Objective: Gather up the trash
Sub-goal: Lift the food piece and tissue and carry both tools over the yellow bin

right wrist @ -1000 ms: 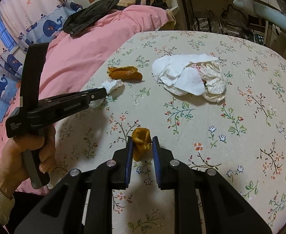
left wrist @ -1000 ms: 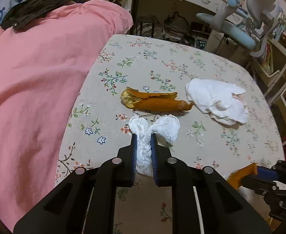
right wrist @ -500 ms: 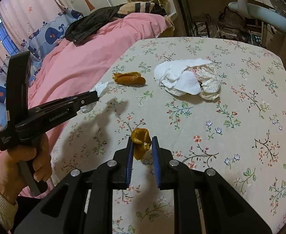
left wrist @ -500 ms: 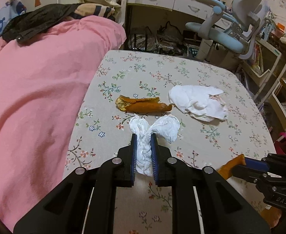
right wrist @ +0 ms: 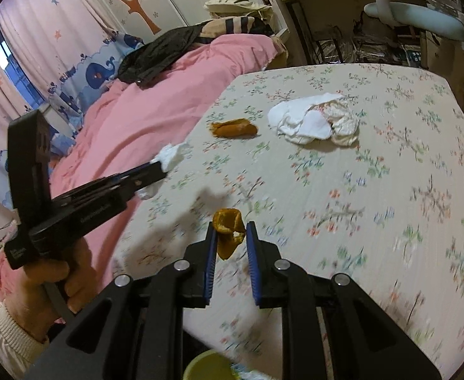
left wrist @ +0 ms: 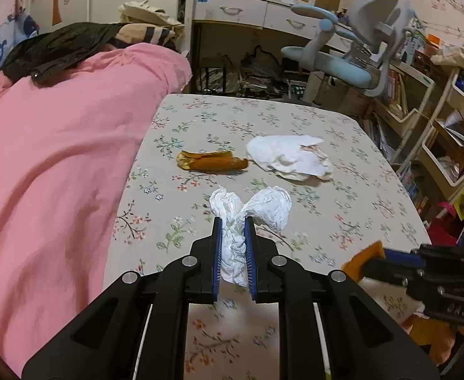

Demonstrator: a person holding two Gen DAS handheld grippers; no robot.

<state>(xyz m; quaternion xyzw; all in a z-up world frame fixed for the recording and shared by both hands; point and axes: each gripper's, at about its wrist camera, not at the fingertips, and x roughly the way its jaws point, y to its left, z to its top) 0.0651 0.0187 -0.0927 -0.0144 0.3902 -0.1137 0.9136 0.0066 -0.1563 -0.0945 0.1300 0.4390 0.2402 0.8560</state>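
Note:
My left gripper [left wrist: 233, 221] is shut on a crumpled white tissue [left wrist: 251, 209] and holds it above the floral table [left wrist: 342, 221]. My right gripper [right wrist: 230, 228] is shut on a piece of orange peel [right wrist: 228, 231], lifted over the table's near edge. In the left wrist view the right gripper [left wrist: 387, 255] shows at lower right with its peel [left wrist: 363, 258]. In the right wrist view the left gripper [right wrist: 155, 167] shows at left with its tissue [right wrist: 173, 155]. A long orange peel [left wrist: 211, 162] and a larger white tissue wad [left wrist: 290, 160] lie on the table.
A pink quilt [left wrist: 57, 158] lies along the table's left side. A blue-grey desk chair [left wrist: 342, 63] and shelves [left wrist: 437, 133] stand behind and to the right. A yellow-green rim [right wrist: 209, 365] shows below my right gripper, off the table's near edge.
Both grippers have drawn back toward the table's near edge and risen, each still holding its trash. The yellow-green rim has come into the right wrist view.

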